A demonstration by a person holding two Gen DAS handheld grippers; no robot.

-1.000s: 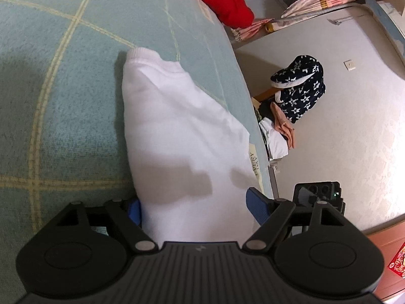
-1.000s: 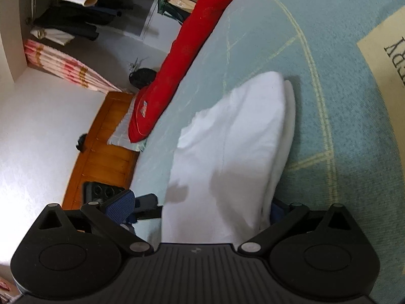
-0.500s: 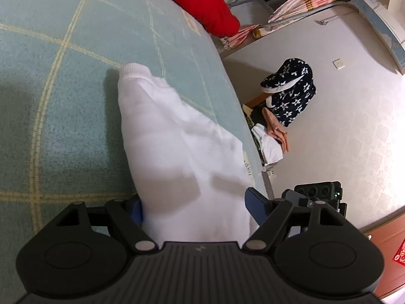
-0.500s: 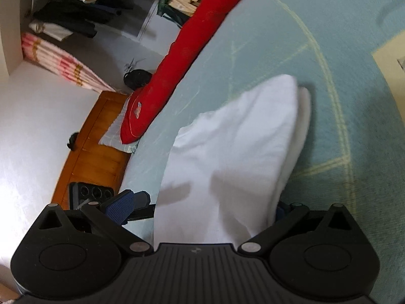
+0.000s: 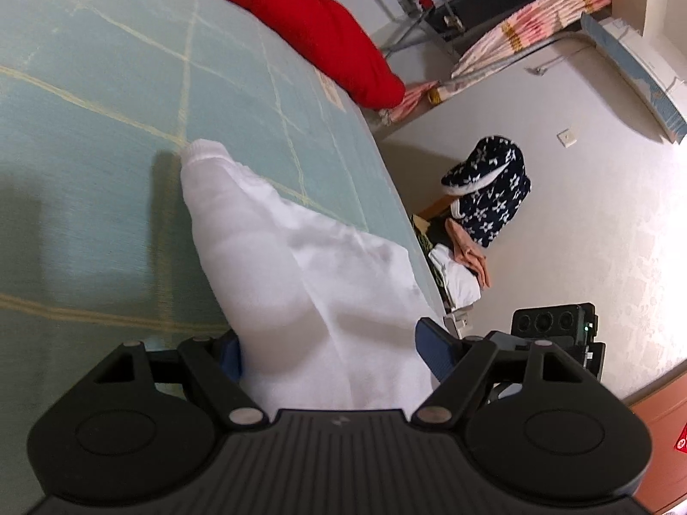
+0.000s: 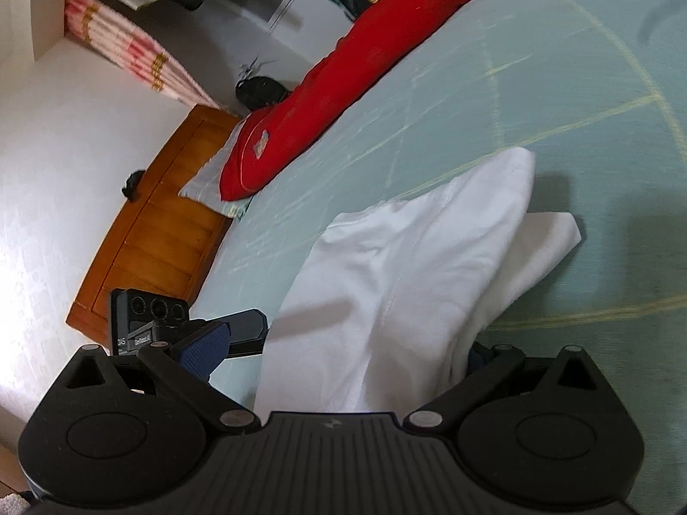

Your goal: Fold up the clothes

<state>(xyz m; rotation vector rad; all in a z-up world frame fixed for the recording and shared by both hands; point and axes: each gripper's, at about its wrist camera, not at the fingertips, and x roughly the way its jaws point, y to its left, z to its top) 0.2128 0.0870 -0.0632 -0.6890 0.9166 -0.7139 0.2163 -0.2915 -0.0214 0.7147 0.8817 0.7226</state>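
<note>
White fabric: the folded garment (image 5: 309,283) lies on the pale green bedspread (image 5: 98,137) w/ yellow grid lines, near the bed's edge. In the left wrist view its long axis runs from the gripper up and leftward, ribbed end pointing at the far upper left; near end passes between the fingers of the left gripper (image 5: 335,345). Jaws stand wide. Left blue pad sits against the cloth, right pad (image 5: 433,345) just beside its edge; can't tell if they truly press. Right of the bed: red pillow (image 5: 326,30) at the head end, dark star-print garment (image 5: 489,189) on the floor, the other gripper's camera block low right.

Right wrist view: wooden bed frame (image 6: 159,223) far left, then the left unit w/ small lettering, too small to read. Right gripper (image 6: 343,352) also wide; its left pad (image 6: 202,347) is clear of the cloth, right one hidden under it. Garment here points up-right, a second layer sticking out right.
</note>
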